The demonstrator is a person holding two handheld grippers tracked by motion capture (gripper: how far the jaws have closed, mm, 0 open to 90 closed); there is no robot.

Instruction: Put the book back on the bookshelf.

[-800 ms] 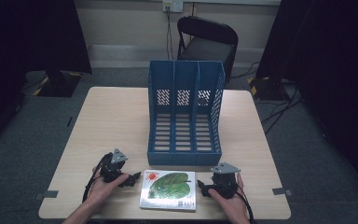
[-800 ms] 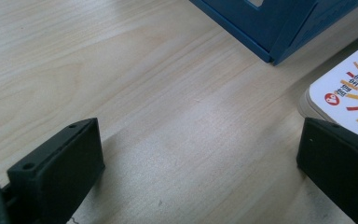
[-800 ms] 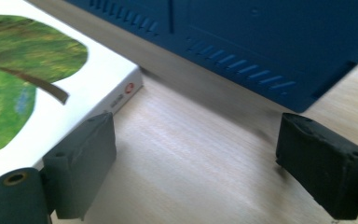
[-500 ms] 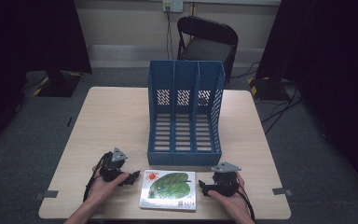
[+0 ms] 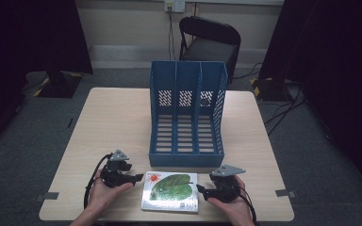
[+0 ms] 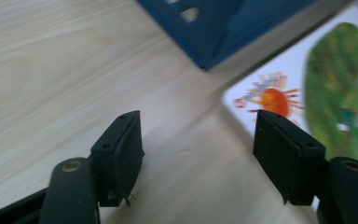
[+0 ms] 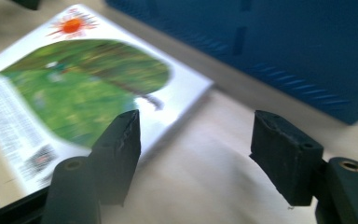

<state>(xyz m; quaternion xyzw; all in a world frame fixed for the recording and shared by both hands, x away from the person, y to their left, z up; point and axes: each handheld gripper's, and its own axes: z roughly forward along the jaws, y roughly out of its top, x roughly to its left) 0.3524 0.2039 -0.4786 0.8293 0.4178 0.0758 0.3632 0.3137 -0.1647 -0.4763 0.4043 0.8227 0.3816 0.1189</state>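
Closest to the camera in the high view you've got the person's two hands coming in from the bottom edge, each holding a gripper. The left gripper (image 5: 139, 177) sits just off the left edge of the book, and its jaws are spread wide with nothing between them. In the left gripper view, that same gripper (image 6: 198, 140) has bare wooden tabletop between the jaws, and the book's corner with the little orange sun is just beside the right-hand jaw.

The right gripper (image 5: 200, 188) is on the other side, right up against the book's right edge. Also spread apart, not gripping anything. From the right gripper view (image 7: 196, 140) one jaw sits in front of the book's edge and the other over bare table. Whether it's actually touching the cover, can't tell, it's a bit blurry.

The book (image 5: 170, 191) lies flat near the front edge of the table (image 5: 118, 117), between the two grippers. White cover, big green leaf, orange sun in the top left corner, some small print and a code patch lower down.

Just behind the book, close but not touching, is a blue three-slot magazine file holder (image 5: 187, 110), standing upright around the middle of the table, open side facing the person. All three slots look empty. Slotted floor, holes in the back wall.

Past the table there's a black folding chair (image 5: 210, 40) against the wall, with a cable running down to the floor behind it.
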